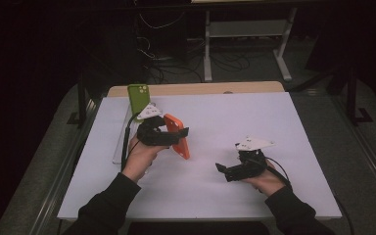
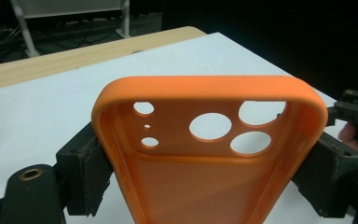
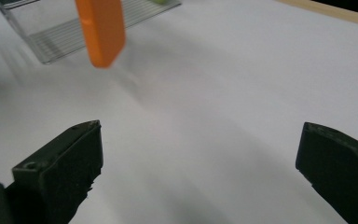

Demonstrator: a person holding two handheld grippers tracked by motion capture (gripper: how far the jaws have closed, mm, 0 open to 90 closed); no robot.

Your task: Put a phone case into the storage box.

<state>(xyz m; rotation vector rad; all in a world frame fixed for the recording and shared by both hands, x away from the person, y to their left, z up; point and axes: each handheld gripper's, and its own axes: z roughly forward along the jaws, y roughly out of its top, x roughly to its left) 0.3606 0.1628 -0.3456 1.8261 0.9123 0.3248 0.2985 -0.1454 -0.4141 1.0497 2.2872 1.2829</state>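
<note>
Surface: white table top, dark room behind
Right gripper: jaws spread wide, nothing between them, low over bare table
Left gripper: jaws clamped on orange phone case, raised off the table
Progress: case lifted, 1 gripper holding; placing left
Beyond: clear rack, green phone case standing in it; path looks unobstructed

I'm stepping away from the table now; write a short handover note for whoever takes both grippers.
Left gripper: shut on the orange phone case, held above the white table, pads on its long sides.
Right gripper: open, nothing between the jaws, low over the table, apart from the case.
Green phone: standing at the far end of the clear rack, behind the left gripper.
Done: case picked up.
Left: probably fitting the case to the phone.
</note>
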